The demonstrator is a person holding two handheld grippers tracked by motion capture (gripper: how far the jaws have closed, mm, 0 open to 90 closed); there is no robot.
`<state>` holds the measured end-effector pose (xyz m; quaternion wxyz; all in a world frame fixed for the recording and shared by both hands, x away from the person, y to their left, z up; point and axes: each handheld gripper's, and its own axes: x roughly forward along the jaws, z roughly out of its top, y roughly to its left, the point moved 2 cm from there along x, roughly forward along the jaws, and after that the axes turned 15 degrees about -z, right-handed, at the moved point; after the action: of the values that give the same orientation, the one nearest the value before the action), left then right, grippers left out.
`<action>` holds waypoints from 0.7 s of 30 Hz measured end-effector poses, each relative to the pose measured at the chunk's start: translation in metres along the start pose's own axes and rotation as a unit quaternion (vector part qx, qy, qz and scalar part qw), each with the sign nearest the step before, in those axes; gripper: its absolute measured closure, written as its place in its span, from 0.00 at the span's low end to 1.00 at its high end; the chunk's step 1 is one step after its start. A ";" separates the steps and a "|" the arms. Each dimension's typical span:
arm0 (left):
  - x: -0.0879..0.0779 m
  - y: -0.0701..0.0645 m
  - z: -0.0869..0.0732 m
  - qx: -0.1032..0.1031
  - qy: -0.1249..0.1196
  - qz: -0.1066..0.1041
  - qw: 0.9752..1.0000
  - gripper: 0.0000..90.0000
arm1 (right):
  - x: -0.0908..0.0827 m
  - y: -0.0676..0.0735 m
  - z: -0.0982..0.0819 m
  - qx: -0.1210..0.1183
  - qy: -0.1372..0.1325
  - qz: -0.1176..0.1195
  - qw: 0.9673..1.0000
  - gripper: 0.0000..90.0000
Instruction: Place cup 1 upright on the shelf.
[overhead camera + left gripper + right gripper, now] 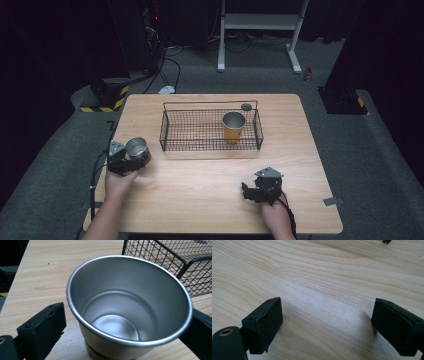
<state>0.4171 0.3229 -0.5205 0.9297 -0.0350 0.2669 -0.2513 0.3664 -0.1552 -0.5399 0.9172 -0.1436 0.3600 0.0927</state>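
The tabletop (210,200) carries a wire basket (210,131) at 12 o'clock, an orange cup (233,126) upright inside, likely its collecting place. At 9 o'clock the left gripper (131,159) brackets a steel cup (128,307), mouth up, axis vertical; whether it grips, I cannot tell. The right gripper (256,190) idles at 5 o'clock, fingers (263,325) released.

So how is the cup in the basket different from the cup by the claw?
The cup in the basket has an orange-yellow outside; the cup by the left claw looks plain silver steel. The first stands inside the black wire basket; the second sits out on the wooden table, between the left claw's black jaws. The basket cup looks taller. Both are upright, empty as far as shows, with shiny metal insides.
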 end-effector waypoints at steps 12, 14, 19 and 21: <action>0.000 -0.004 0.002 0.017 -0.029 -0.004 0.999 0.17 | 0.000 0.000 0.000 0.000 0.000 0.000 1.000 0.11; 0.000 -0.005 0.002 0.021 -0.028 -0.002 0.999 0.19 | 0.000 0.000 0.000 0.000 0.000 0.000 1.000 0.11; -0.001 -0.007 0.001 0.036 -0.023 0.003 0.999 0.20 | 0.000 0.000 0.000 0.000 0.000 0.000 1.000 0.11; -0.001 -0.008 0.001 0.038 -0.023 0.003 0.999 0.21 | 0.000 0.000 0.000 0.000 0.000 0.000 1.000 0.11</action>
<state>0.4137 0.3165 -0.5176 0.9371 -0.0046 0.2356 -0.2574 0.3665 -0.1552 -0.5399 0.9173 -0.1438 0.3596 0.0929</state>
